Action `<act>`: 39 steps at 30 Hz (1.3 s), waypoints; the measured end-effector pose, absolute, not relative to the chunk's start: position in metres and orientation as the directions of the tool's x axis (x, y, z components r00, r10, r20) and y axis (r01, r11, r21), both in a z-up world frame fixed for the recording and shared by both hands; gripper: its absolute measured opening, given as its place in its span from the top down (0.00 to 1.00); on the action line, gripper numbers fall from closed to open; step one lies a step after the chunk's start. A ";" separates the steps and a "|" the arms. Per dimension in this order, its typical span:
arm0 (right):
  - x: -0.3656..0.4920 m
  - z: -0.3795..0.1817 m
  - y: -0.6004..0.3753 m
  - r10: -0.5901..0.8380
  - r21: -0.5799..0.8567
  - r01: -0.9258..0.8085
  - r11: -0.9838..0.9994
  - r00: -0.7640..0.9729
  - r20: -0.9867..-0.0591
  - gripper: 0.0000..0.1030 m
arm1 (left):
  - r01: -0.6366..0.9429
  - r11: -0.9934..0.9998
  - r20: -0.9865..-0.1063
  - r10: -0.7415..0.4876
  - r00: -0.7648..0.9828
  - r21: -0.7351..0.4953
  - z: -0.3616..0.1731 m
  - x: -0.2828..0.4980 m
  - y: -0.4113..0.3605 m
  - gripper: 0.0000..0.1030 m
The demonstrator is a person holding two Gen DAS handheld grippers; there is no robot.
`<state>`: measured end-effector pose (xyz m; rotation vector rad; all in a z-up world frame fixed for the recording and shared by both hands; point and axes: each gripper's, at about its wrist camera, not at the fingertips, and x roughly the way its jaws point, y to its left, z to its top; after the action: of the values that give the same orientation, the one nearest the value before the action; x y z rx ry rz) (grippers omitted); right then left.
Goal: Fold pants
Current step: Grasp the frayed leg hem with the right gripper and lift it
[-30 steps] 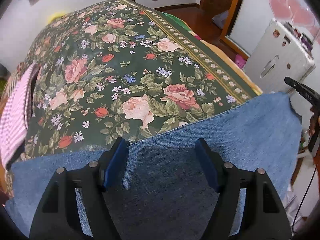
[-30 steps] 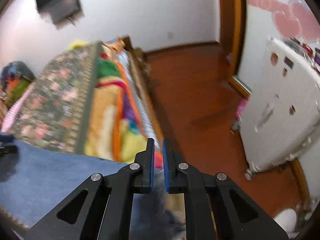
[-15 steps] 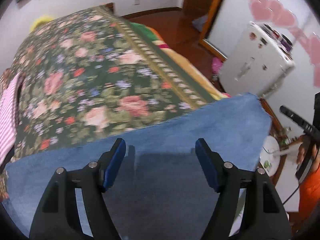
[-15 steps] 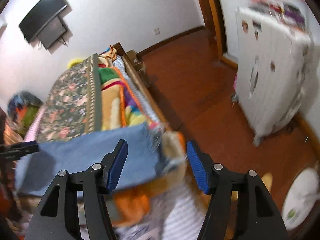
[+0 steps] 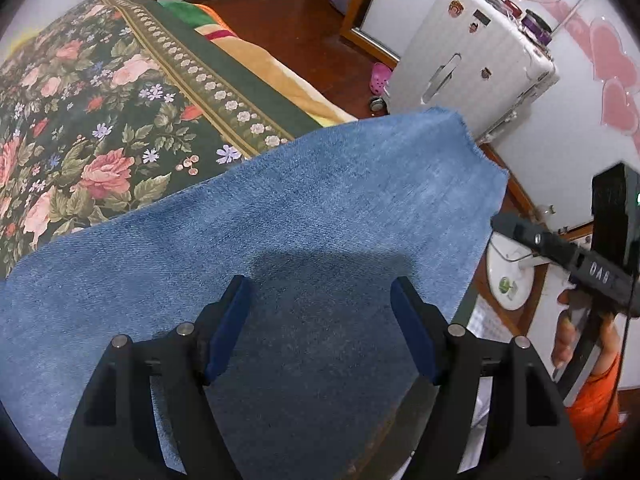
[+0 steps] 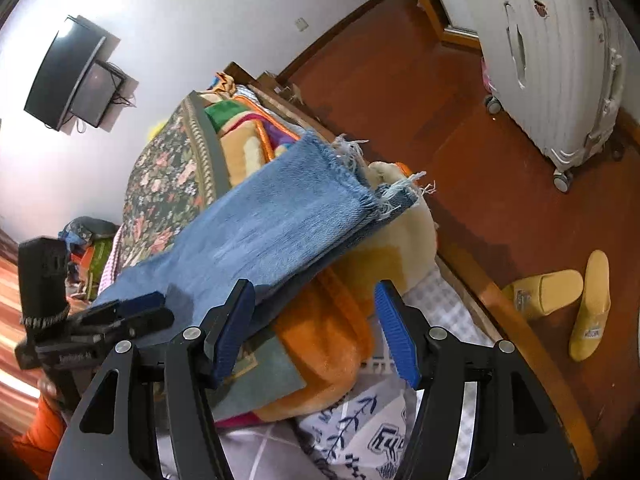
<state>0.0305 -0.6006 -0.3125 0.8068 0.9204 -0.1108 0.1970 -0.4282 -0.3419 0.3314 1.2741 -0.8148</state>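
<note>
One pair of blue denim pants (image 5: 304, 216) lay flat across the floral bedspread (image 5: 100, 112). Both the left gripper (image 5: 320, 320) and the right gripper (image 6: 316, 320) stood wide and empty. Two yellow slippers (image 6: 568, 296) sat on the floor

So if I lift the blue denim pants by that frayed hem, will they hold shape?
Probably not. The blue denim pants already sag over the bed edge, so they look floppy and would likely drape. The frayed hem has loose threads that may snag. Denim lying in stacked layers suggests moderate weight, so one layer may slip free.
</note>
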 end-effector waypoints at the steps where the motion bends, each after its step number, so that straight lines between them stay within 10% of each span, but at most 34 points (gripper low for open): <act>1: 0.034 -0.311 -0.600 0.238 0.571 0.405 0.714 0.626 -0.742 0.43 | 0.699 0.685 -0.932 -0.356 0.072 -0.208 -0.343 0.196 -0.428 0.30; 27: 0.044 -0.321 -0.600 0.277 0.614 0.394 0.684 0.639 -0.718 0.43 | 0.709 0.676 -0.926 -0.368 0.091 -0.199 -0.350 0.192 -0.428 0.27; 39: 0.049 -0.270 -0.589 0.167 0.544 0.294 0.786 0.746 -0.644 0.86 | 0.700 0.683 -0.923 -0.375 0.087 -0.211 -0.348 0.195 -0.427 0.27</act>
<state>0.0493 -0.5892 -0.2696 0.6786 0.7394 -0.0761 0.1946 -0.4275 -0.3484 0.3179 1.2459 -0.8200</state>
